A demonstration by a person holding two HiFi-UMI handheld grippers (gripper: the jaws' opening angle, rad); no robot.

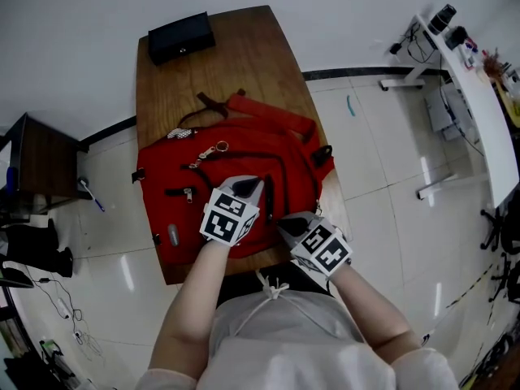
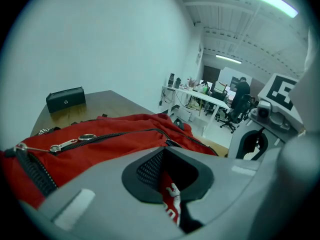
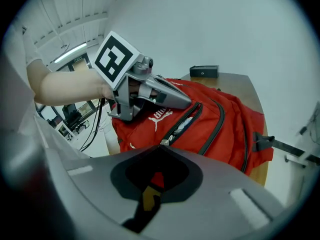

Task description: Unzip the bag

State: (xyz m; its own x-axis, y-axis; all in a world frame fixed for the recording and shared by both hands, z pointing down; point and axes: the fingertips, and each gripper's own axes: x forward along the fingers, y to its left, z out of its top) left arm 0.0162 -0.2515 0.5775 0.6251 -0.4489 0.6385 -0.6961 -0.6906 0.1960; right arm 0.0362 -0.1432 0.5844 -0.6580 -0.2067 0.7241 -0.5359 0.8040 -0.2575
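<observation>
A red backpack (image 1: 244, 149) lies flat on the wooden table (image 1: 244, 47). My left gripper (image 1: 252, 187) rests on the bag's near half and is shut on a fold of its red fabric (image 2: 171, 196) with white print. In the right gripper view it shows as a grey nose (image 3: 172, 98) pressed onto the bag beside the white logo. My right gripper (image 1: 282, 223) sits just to the right, at the bag's near edge. It is shut at the near end of a black zipper (image 3: 182, 124), with the metal slider (image 3: 163, 142) right at its jaw tips.
A black box (image 1: 180, 36) stands at the table's far end. A metal ring and clip (image 1: 213, 149) lie on the bag's upper pocket. A dark side table (image 1: 41, 165) is at the left. A white desk (image 1: 479, 104) is at the right.
</observation>
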